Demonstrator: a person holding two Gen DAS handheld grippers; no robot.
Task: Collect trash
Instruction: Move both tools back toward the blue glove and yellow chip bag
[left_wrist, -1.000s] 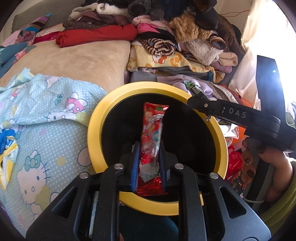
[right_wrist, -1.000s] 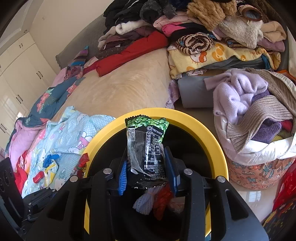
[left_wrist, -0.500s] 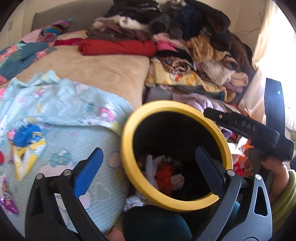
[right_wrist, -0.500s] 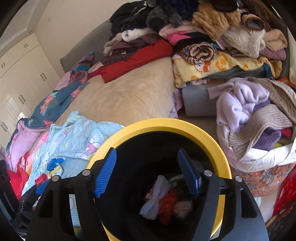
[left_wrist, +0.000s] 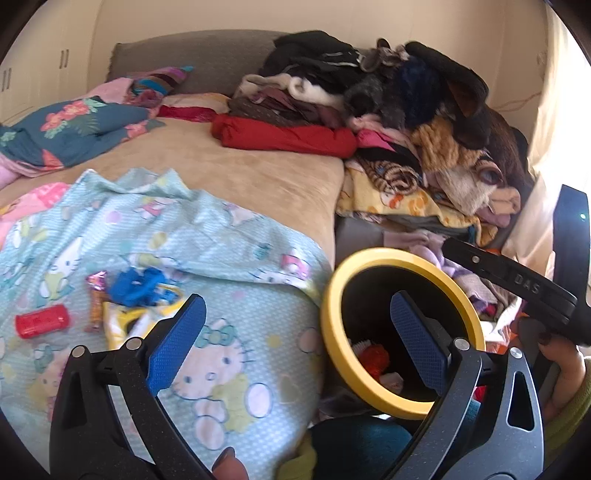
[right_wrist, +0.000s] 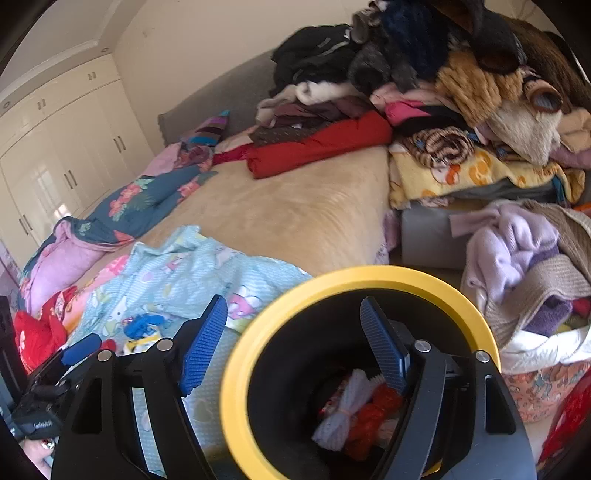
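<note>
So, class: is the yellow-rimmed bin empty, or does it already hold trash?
Not empty. The bin holds a white bundle and red wrappers at its bottom; how full beneath cannot be told.

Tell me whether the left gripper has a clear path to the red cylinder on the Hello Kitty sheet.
Probably yes: the left gripper is open and empty, and the red cylinder lies uncovered on the sheet.

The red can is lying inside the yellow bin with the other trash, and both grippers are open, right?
Not quite. The red can is lying on the Hello Kitty blanket, outside the yellow bin, as the left wrist view shows. The rest is right: the left gripper and right gripper are both open and hold nothing.
</note>
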